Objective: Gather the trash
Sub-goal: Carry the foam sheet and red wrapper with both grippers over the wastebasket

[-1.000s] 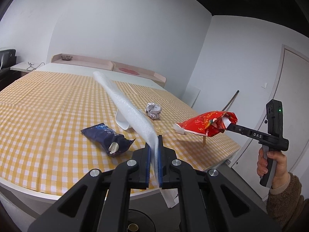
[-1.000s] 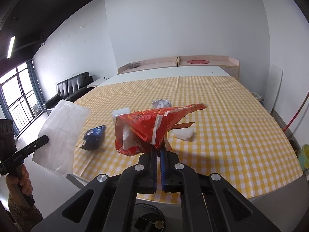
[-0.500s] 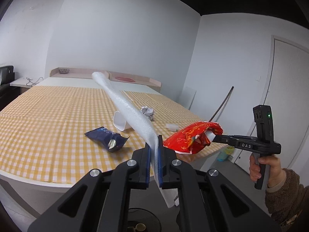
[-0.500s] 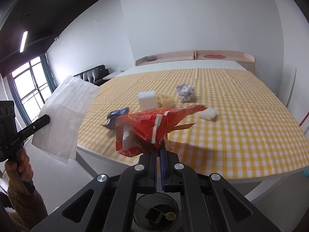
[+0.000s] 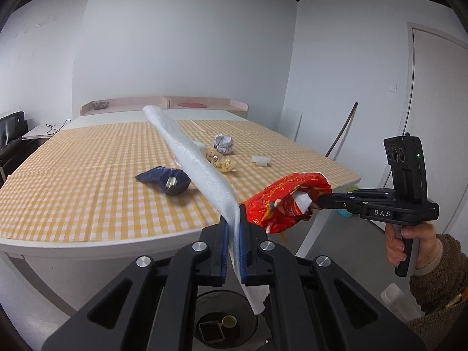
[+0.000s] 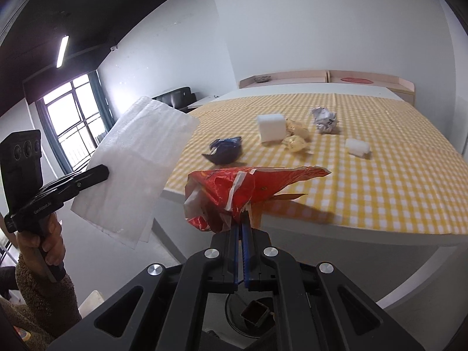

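My left gripper (image 5: pixel 233 228) is shut on a white foam sheet (image 5: pixel 193 161), seen edge-on here and flat in the right wrist view (image 6: pixel 137 163). My right gripper (image 6: pixel 241 228) is shut on a red snack bag (image 6: pixel 248 188), which also shows in the left wrist view (image 5: pixel 285 204). Both grippers hang off the table's near edge, above a round bin (image 5: pixel 225 318) on the floor, with a box and a cup inside it. On the checked tablecloth (image 6: pixel 380 175) lie a blue wrapper (image 6: pixel 225 149), a white foam block (image 6: pixel 272 127), yellow wrappers (image 6: pixel 297 140), a foil ball (image 6: pixel 324 120) and a small white piece (image 6: pixel 356 147).
A person's hands (image 5: pixel 409 242) in brown fleece sleeves hold both gripper handles. A black sofa (image 6: pixel 175 99) and window (image 6: pixel 76 122) stand at the left. A door (image 5: pixel 438 117) and a leaning stick (image 5: pixel 342 128) are at the right, and pink shelving (image 6: pixel 321 77) runs behind the table.
Both grippers have drawn back from over the table to beyond its near edge and come lower. The bin below now shows in both views. The foam sheet and the red bag stay gripped.
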The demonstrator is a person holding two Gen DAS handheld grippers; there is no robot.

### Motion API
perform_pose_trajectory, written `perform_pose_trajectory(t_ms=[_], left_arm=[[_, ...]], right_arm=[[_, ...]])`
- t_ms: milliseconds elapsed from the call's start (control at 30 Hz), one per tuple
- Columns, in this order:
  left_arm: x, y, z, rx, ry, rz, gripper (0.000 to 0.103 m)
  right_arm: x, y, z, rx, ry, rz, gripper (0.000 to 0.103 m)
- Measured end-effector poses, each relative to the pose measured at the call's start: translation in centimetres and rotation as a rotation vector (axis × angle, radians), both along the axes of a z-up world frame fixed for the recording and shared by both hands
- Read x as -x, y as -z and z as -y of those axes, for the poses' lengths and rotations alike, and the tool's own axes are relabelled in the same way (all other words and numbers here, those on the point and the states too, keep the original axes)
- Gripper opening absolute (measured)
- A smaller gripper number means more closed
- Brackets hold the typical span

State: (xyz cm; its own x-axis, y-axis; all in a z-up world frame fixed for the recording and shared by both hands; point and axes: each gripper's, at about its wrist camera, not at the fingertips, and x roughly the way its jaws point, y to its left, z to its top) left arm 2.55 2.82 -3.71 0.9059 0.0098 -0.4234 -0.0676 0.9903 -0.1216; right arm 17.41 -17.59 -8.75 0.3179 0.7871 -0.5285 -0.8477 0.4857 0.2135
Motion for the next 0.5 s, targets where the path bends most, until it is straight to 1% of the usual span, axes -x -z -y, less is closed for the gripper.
perform_pose_trajectory(t_ms=[267, 367, 433, 500], left_arm=[[2.3, 1.2, 1.9, -0.032, -0.004, -0.052, 0.007], [3.0, 1.7, 2.0, -0.034, -0.016, -0.071, 0.007], [3.6, 1.9, 2.2, -0.032, -0.017, -0.078, 0.007], [4.0, 2.1, 2.3, -0.029, -0.016, -0.084, 0.007]], right_arm=[[2.4, 1.6, 0.4, -0.014, -0.04, -0.018, 0.007], [3.2, 2.0, 0.5, -0.015, -0.047, 0.0, 0.007], [3.3, 2.4, 0.9, -0.046, -0.063, -0.051, 0.007], [3.4, 2.5, 1.2, -0.048, -0.048, -0.038, 0.007]])
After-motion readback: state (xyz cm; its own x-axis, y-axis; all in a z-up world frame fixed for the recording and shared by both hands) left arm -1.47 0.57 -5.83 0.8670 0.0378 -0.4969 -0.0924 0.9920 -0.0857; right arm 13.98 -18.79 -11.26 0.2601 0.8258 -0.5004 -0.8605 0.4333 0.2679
